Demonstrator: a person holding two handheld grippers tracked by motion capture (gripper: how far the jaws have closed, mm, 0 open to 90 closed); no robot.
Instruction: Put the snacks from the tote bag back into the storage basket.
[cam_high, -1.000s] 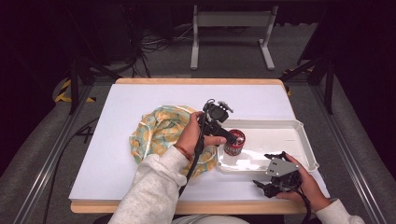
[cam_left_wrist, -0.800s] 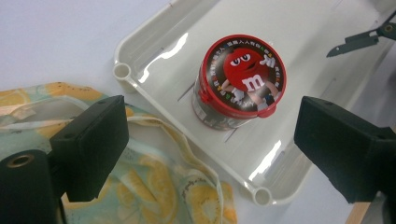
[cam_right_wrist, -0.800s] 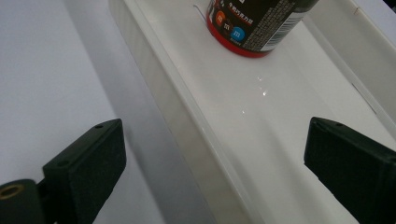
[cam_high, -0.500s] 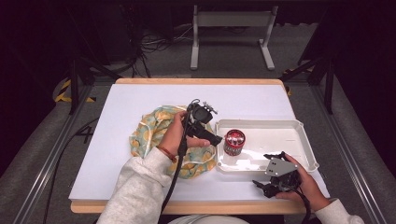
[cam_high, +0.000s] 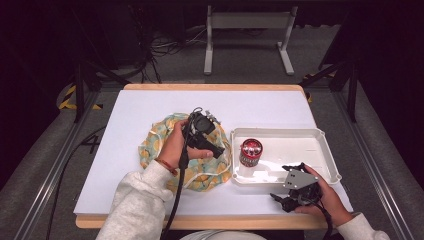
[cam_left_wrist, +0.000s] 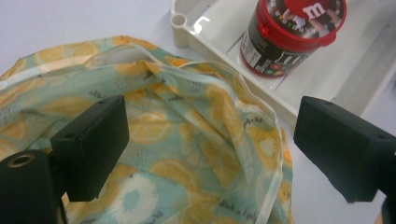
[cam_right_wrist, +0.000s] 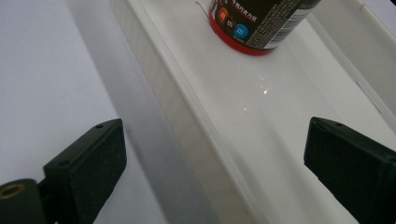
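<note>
The white table top (cam_high: 150, 105) is bare along its left side and across its far half, with a wooden edge strip showing at the far and near sides. Left of centre lies a crumpled cloth bag printed with yellow lemon slices on pale green, edged with a white drawstring (cam_high: 155, 145); in the left gripper view its folds spread below the jaws (cam_left_wrist: 196, 154). The left gripper (cam_high: 202, 132), held in the person's left hand (cam_high: 175, 145) with a grey sleeve behind it, hangs over the right part of the bag. Its black jaws stand wide apart with nothing between them (cam_left_wrist: 210, 140), pointed toward the bag's right edge and the tray beyond.

Just beside the bag, to its right, sits a white rectangular plastic tray (cam_high: 320, 135). A small round candy tub with a red lid and dark printed label (cam_high: 251, 151) stands upright in the tray's left end, near the left gripper but apart from it (cam_left_wrist: 292, 35). The rest of the tray is bare.

The right gripper (cam_high: 295, 192), held in the right hand (cam_high: 330, 197), sits at the table's near edge, just beside the tray's near rim. Its jaws are spread wide and empty (cam_right_wrist: 215, 163), straddling the tray's rim (cam_right_wrist: 177, 121), the tub farther ahead (cam_right_wrist: 261, 23).

Around the table are grey floor, cables and a white stand (cam_high: 247, 35) in a dark room.
</note>
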